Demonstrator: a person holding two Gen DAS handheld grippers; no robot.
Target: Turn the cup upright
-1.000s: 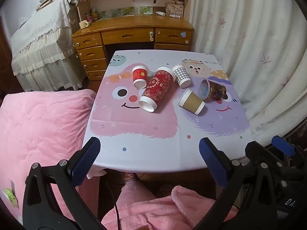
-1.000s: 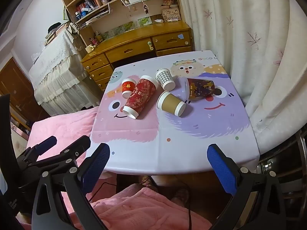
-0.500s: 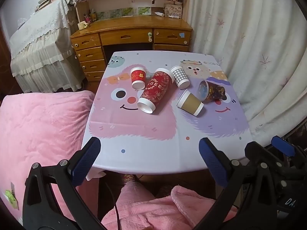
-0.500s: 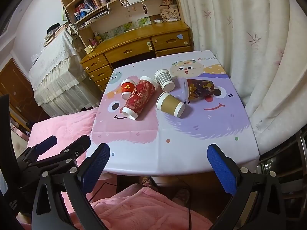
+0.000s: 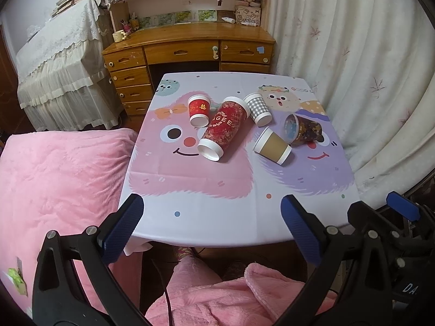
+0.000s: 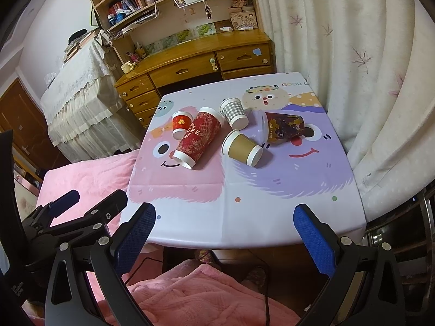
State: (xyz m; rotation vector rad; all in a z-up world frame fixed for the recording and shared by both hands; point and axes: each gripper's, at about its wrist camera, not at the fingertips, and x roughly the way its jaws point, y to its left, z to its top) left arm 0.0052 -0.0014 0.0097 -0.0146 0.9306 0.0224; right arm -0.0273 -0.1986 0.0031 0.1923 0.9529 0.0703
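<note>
I judge these paper cups light, thin-walled and easy to crush, so I would pinch one gently across its mid-body, not at the rolled rim, and expect it to roll if nudged. Five lie tipped in the upper middle of both views on the cartoon-printed tablecloth (image 5: 190, 212): a tall red patterned paper cup (image 5: 224, 129), a small red paper cup (image 5: 199, 109) touching its left side, a grey checked paper cup (image 5: 258, 108) to its right, a plain brown paper cup (image 5: 273, 145) and a dark printed paper cup (image 5: 303, 130) just beside it. My left gripper (image 5: 212, 228) and right gripper (image 6: 225, 236) both hang spread wide and empty at the bottom of frame, well apart from the cups.
</note>
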